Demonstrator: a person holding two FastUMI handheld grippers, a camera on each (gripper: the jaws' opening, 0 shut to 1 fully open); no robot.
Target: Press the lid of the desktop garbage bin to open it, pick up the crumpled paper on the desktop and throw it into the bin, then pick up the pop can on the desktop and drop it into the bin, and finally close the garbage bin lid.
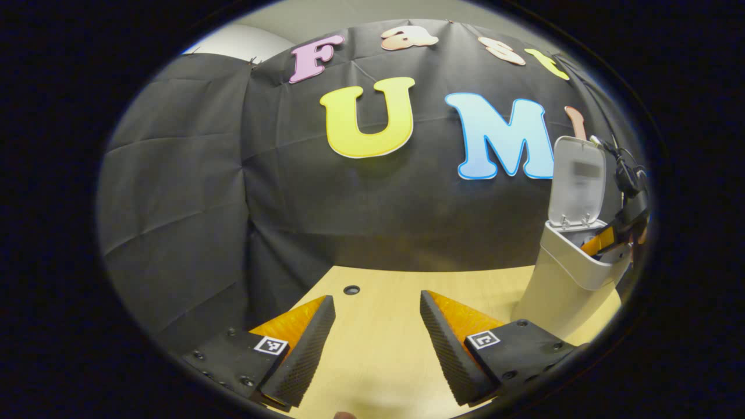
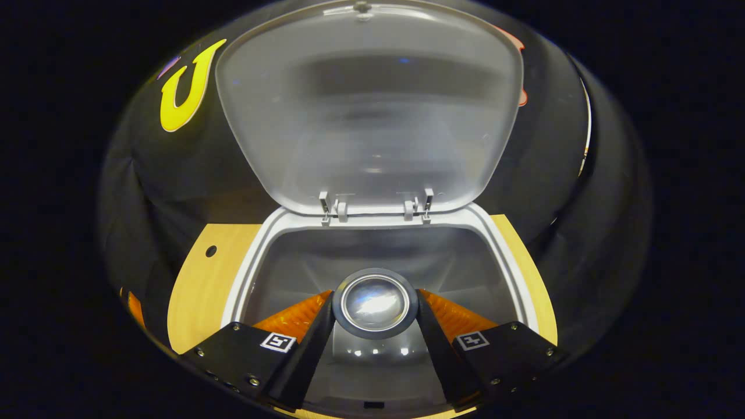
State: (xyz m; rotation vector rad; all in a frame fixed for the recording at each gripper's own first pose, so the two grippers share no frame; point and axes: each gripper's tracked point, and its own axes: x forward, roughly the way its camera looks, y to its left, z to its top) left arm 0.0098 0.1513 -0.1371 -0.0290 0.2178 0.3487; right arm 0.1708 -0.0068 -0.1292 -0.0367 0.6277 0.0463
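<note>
The garbage bin [image 2: 512, 273] looks like smooth matt plastic, its raised lid [image 2: 372, 110] a semi-translucent frosted plastic with a soft sheen. The pop can [image 2: 375, 304] shows a glossy, mirror-bright metal end. The tabletop [image 1: 384, 349] is pale wood-grain laminate, smooth and faintly satin. The booth wall [image 1: 186, 192] is matt, creased cloth.

Hidden parts at the bin

We see the pop can [image 2: 375, 302] end-on, its sides hidden; the bin [image 1: 567, 279] is cut off at right.
</note>
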